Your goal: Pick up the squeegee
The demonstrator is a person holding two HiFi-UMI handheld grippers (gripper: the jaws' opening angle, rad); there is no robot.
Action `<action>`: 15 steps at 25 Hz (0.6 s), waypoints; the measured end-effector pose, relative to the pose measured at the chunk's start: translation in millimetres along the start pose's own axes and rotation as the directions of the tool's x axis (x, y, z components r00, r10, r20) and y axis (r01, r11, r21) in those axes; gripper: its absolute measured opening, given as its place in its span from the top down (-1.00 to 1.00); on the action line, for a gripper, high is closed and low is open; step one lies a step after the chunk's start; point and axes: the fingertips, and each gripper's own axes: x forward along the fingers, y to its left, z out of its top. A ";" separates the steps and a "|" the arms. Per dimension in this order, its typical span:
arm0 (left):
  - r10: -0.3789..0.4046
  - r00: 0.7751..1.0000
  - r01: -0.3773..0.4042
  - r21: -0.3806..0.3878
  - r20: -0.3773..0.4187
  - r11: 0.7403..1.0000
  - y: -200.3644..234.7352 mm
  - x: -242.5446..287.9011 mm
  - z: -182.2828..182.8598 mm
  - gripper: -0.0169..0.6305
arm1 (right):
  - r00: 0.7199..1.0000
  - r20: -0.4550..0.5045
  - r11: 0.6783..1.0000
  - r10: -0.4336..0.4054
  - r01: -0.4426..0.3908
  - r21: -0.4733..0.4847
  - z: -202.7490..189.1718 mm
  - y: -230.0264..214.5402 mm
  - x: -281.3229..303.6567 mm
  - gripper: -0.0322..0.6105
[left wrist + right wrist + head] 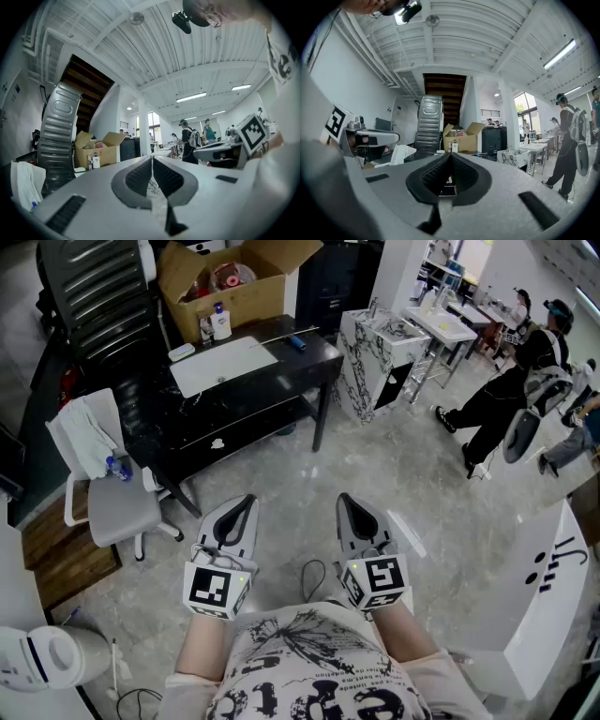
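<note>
My left tool (246, 500) and right tool (344, 499) are grey with black pads and black-and-white marker cubes. The counter (311, 354) is black, the cardboard box (246, 298) brown, the floor (375, 465) mottled grey, my shirt (309, 671) white with black print.

Glossy black table (291, 357), brown cardboard box (248, 301), marble-look cabinet (361, 362), matt grey plastic left hand-held gripper (250, 497), right hand-held gripper (341, 497)

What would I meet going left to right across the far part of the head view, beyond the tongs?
Grey chair draped with a white cloth → black table → marble-patterned stand → person in black clothes.
</note>
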 end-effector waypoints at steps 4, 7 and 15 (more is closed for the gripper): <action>0.006 1.000 -0.006 0.002 0.021 1.000 2.9 0.4 4.6 0.91 | 1.000 0.003 1.000 -0.007 0.007 -0.003 0.5 0.8 0.4 0.93; 0.002 1.000 -0.003 0.008 0.022 1.000 3.9 -1.7 3.6 0.91 | 1.000 0.000 1.000 -0.007 0.007 -0.004 -0.9 1.9 0.2 0.93; 0.007 1.000 -0.007 -0.008 0.005 1.000 14.5 -1.4 -4.5 0.91 | 1.000 -0.027 0.999 -0.012 0.013 0.040 -11.6 3.4 10.6 0.92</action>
